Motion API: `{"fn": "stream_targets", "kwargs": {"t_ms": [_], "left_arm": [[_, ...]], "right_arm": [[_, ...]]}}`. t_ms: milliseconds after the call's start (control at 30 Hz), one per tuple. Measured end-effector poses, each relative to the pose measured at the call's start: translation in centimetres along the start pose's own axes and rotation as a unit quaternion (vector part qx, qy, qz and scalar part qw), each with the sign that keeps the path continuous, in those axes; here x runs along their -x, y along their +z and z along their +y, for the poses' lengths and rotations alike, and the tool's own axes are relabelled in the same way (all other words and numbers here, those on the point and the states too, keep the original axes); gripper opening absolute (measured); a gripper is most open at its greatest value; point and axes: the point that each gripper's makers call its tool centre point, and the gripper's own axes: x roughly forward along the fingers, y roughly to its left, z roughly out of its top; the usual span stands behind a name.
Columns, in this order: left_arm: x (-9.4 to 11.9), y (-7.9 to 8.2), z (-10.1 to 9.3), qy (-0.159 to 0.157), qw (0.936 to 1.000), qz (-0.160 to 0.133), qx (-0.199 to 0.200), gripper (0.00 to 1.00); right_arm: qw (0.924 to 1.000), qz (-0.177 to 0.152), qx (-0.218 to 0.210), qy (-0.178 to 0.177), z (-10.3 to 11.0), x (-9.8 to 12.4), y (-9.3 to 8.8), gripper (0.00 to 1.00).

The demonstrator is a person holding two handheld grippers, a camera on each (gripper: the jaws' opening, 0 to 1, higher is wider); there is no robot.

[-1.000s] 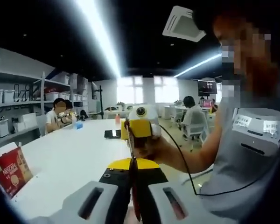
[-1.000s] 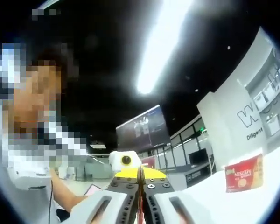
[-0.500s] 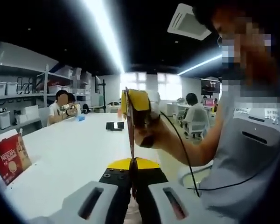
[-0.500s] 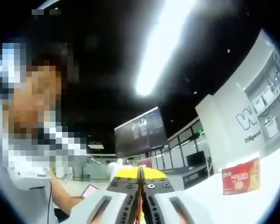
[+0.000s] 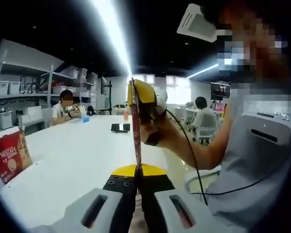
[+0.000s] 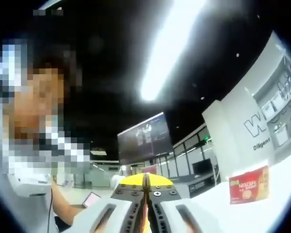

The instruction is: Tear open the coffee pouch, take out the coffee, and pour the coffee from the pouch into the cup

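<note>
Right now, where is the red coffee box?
The red coffee box stands on the white table at the far left of the left gripper view; in the right gripper view it sits at the right edge, below the white wall.

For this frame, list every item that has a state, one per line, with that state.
left gripper: shut on coffee pouch's lower end.
right gripper: shut on the pouch's other end; in the left gripper view it is raised above the table.
coffee pouch: stretched upright between both grippers, edge-on; whether it is torn cannot be told.
red coffee box: standing upright on white table.
</note>
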Motion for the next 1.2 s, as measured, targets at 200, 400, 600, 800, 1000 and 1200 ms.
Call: {"fn": "stream_targets", "kwargs": {"t_ms": [200,400,600,800,1000,1200], "left_arm": [[0.3,0.4,0.4,0.002,0.9999,-0.009,0.007,0.05],[-0.7,3.7,0.0,-0.014,0.9995,-0.029,-0.004,0.15],[-2.1,5.8,-0.3,-0.027,0.9987,0.000,-0.044,0.15],[-2.5,7.3,-0.6,-0.034,0.9969,0.012,-0.070,0.14],[-2.6,6.9,-0.8,-0.042,0.9958,0.034,-0.074,0.06],[-2.4,6.7,-0.9,-0.049,0.9966,0.031,-0.058,0.04]], "right_arm": [[0.9998,-0.018,-0.005,0.008,0.1,-0.3,0.4,0.00],[0.9998,-0.003,-0.014,0.016,0.3,-1.0,-0.8,0.01],[0.9995,0.017,-0.007,0.025,0.9,-1.4,-1.6,0.01],[0.9991,0.030,-0.006,0.029,1.1,-1.2,-2.2,0.01],[0.9985,0.041,-0.003,0.035,1.4,-1.4,-2.6,0.01],[0.9981,0.049,0.001,0.038,1.4,-1.5,-2.7,0.00]]}}
